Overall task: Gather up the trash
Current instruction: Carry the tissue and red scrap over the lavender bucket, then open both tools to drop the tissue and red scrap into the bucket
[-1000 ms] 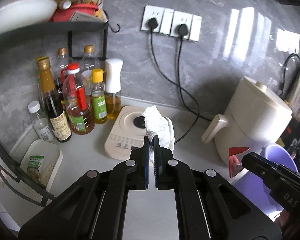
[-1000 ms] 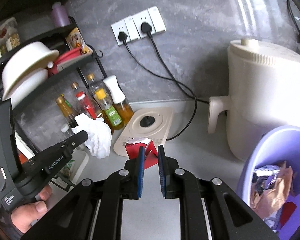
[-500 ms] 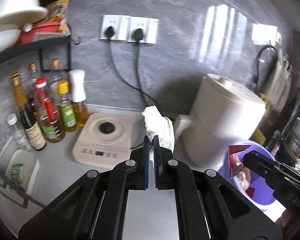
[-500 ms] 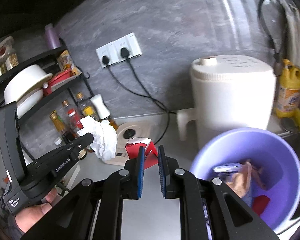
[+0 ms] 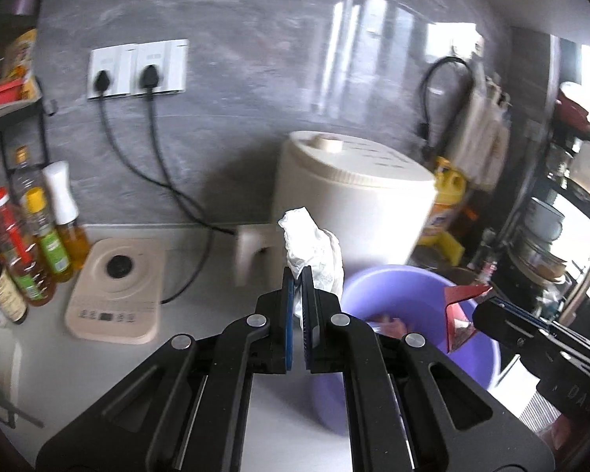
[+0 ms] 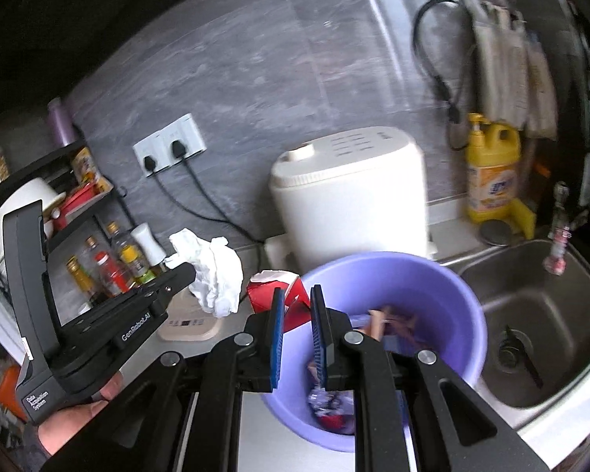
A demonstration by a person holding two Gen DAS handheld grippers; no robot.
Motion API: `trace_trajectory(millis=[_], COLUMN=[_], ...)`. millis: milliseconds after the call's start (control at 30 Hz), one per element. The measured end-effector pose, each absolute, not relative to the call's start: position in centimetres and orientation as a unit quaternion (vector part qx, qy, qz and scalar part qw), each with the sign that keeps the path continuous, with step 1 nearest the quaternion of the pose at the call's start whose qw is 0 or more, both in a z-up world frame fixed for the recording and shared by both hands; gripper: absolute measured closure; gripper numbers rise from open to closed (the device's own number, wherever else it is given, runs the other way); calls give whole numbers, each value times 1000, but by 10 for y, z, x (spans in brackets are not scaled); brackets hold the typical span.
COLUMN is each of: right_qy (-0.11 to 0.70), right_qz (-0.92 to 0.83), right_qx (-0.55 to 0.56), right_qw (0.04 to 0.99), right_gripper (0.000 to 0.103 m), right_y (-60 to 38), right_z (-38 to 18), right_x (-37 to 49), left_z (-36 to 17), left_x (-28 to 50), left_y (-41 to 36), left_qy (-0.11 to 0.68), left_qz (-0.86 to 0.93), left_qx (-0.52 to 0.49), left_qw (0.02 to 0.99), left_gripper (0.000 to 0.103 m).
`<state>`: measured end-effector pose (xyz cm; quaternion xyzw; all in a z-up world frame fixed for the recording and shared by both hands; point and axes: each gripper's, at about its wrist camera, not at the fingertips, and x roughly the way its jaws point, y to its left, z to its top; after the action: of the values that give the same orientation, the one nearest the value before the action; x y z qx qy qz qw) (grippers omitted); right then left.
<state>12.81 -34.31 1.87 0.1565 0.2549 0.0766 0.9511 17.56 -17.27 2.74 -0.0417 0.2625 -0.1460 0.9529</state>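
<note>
The left gripper (image 5: pixel 298 275) was clamped tight on a crumpled white paper tissue (image 5: pixel 312 247), pads nearly meeting, and the wad stuck up above the fingertips. It hung in the air just short of the near rim of the round lilac plastic basin (image 6: pixel 468 295), not yet over the opening. The right gripper (image 6: pixel 297 295) pinched a torn red-and-white cardboard carton (image 6: pixel 273 287) by one edge, its jaws closed to a narrow gap; in the right wrist view the carton sat at the basin's left rim, partly above it.

The likeliest slip, to my eye, was an early release: the tissue was light and off to the side, so letting go there would probably drop it on the pale grey countertop (image 5: pixel 200 275) beside the basin. The two grippers were also close together and could knock.

The basin already held wrappers and stood between a cream plastic appliance (image 6: pixel 354 196) and the steel sink (image 6: pixel 539 314).
</note>
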Motion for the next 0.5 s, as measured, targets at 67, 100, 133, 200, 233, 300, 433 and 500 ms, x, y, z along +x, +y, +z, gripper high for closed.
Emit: trace_trajectory(millis=[67, 100, 133, 200, 233, 300, 433, 500], right_qy=[254, 254, 254, 255, 256, 256, 256, 258], right_qz=[66, 63, 57, 48, 41, 32, 14, 10], right_qx=[160, 161, 163, 168, 171, 179, 192, 194], right_qw=[952, 952, 952, 951, 951, 949, 947, 946], right_gripper=[89, 89, 88, 87, 84, 63, 62, 62], right_y=[-352, -354, -358, -366, -371, -379, -395, -399], right_z=[17, 16, 15, 13, 12, 8, 2, 0], right_x=[124, 122, 121, 120, 120, 118, 115, 113], left_z=[28, 28, 28, 27, 27, 25, 20, 19], left_x=[176, 175, 175, 174, 174, 174, 176, 176], left_y=[-183, -189, -193, -201, -204, -209, -218, -222], left_qy=[262, 262, 262, 263, 264, 268, 276, 279], left_qz=[-157, -164, -169, -177, -180, -183, -190, -196], left_qx=[-40, -38, -37, -34, -33, -31, -30, -30], left_qw=[951, 950, 949, 948, 947, 945, 942, 940], left_gripper=[98, 98, 98, 98, 98, 98, 98, 98])
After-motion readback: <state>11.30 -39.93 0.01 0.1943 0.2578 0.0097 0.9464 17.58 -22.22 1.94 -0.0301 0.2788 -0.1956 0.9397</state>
